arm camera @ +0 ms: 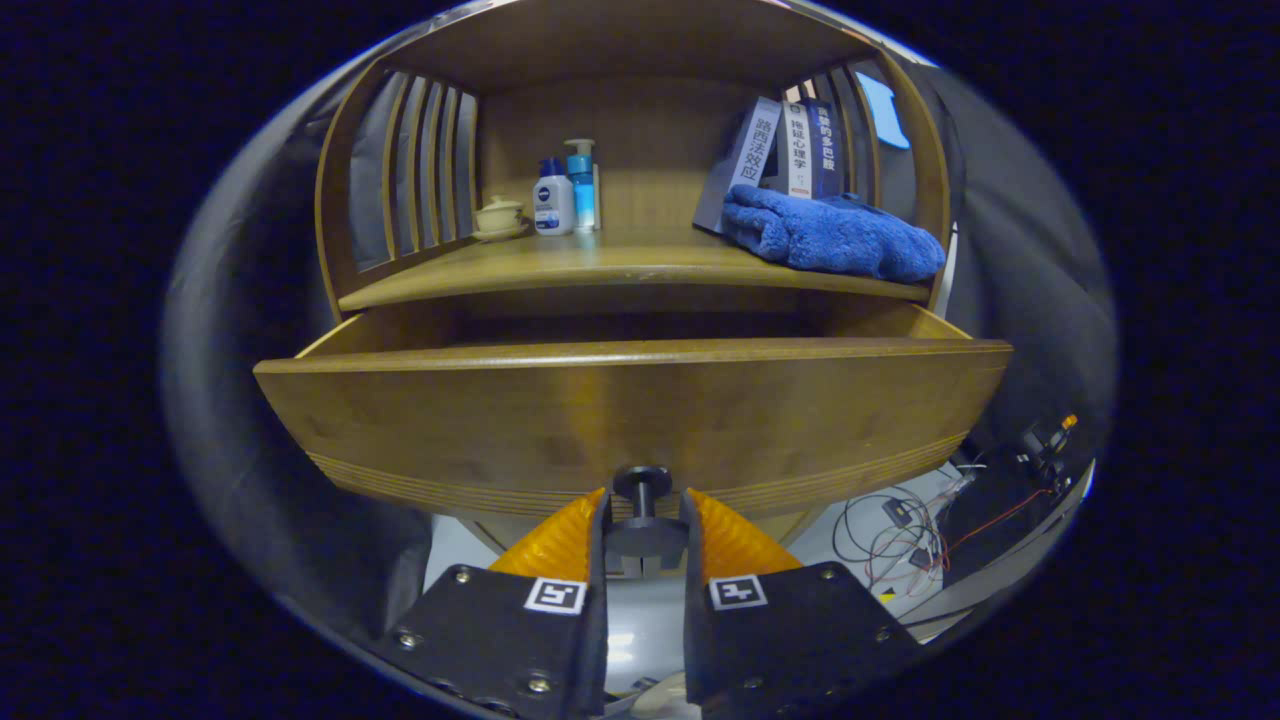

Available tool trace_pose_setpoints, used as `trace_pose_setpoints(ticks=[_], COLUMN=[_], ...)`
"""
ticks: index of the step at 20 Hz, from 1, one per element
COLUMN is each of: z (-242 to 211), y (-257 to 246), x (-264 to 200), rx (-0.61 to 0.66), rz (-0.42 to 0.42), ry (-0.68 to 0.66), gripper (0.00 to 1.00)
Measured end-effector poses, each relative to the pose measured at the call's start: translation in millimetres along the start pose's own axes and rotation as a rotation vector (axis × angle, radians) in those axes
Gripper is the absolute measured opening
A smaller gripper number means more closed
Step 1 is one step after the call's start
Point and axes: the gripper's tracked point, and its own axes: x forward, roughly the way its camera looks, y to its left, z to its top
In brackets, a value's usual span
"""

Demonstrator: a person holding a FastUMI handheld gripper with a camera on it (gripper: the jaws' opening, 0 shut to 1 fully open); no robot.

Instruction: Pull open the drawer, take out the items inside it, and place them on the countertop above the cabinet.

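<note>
The wooden drawer (630,410) stands pulled out toward me from the cabinet. Its inside is dark and hidden behind the tall front panel. A black round knob (642,485) sticks out of the panel's lower middle. My gripper (645,520) has its two orange-and-black fingers (560,540) on either side of the knob's wide end and pressed against it. Above the drawer runs the countertop (600,262), a wooden shelf inside the cabinet's upper niche.
On the countertop, a folded blue towel (835,238) lies at the right with leaning books (790,148) behind it. Two bottles (565,195) and a small lidded cup (498,216) stand at the back left. Cables (900,530) lie on the floor to the lower right.
</note>
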Motion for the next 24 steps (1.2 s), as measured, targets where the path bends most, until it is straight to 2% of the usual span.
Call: trace_pose_setpoints(ticks=[9, 14, 17, 19, 21, 24], z=[-45, -57, -54, -72, -75, -37], y=[-12, -15, -14, -15, -10, -10], x=[-54, -66, -66, -73, -90, -106], rx=[-0.021, 0.025, 0.041, 0.003, -0.025, 0.016], rz=[-0.081, -0.121, -0.1, -0.096, -0.086, -0.112], ry=[0.091, 0.113, 0.096, 0.153, 0.137, 0.027], gripper=[0.31, 0.31, 0.31, 0.44, 0.54, 0.58])
